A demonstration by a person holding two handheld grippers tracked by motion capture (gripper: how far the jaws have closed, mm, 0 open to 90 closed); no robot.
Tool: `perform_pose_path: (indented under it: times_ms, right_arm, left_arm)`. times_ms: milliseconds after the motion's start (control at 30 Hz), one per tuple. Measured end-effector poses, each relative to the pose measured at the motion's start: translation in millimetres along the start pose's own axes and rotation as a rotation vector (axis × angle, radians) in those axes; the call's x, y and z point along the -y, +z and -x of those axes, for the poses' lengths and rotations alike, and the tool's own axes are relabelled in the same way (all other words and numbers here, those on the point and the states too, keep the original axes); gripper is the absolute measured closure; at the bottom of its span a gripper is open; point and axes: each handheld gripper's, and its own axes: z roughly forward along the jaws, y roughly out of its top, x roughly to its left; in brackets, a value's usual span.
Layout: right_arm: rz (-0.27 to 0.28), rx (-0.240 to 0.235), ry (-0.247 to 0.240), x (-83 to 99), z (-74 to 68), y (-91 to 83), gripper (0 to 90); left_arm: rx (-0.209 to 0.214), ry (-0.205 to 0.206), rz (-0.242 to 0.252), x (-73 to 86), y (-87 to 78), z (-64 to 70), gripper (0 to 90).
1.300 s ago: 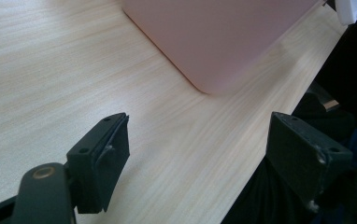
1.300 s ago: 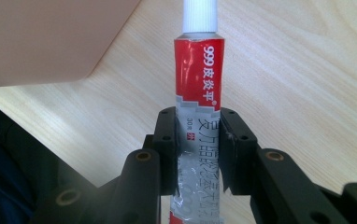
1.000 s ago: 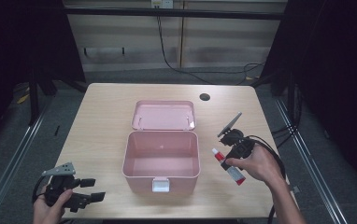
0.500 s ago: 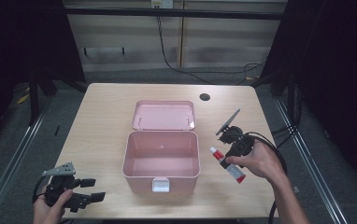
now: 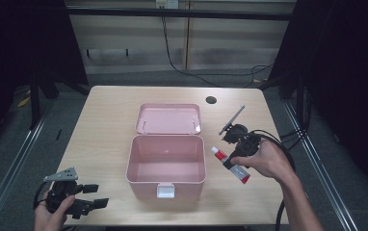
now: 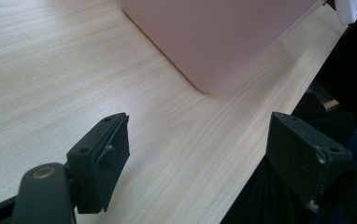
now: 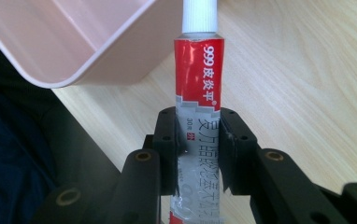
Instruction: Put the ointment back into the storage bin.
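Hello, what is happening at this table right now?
A person holds a claw in each hand. The right claw is shut on a red and white tube, just right of the open pink box. The left claw waits open near the front left corner of the table.

Open pink box (image 5: 166,163) mid-table
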Motion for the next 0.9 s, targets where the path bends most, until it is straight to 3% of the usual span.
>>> perform_pose_path:
  times_ms: [200,900]
  right_arm:
    - [0.002,-0.002,-0.073,-5.2,-5.2,-6.5,71.0]
    - [0.009,-0.021,-0.213,-33.6,-30.5,-19.5,70.9]
  left_arm:
    - [0.003,-0.002,0.000,0.1,0.0,-0.3,21.5]
    - [-0.001,0.001,-0.003,0.2,0.3,0.8,21.5]
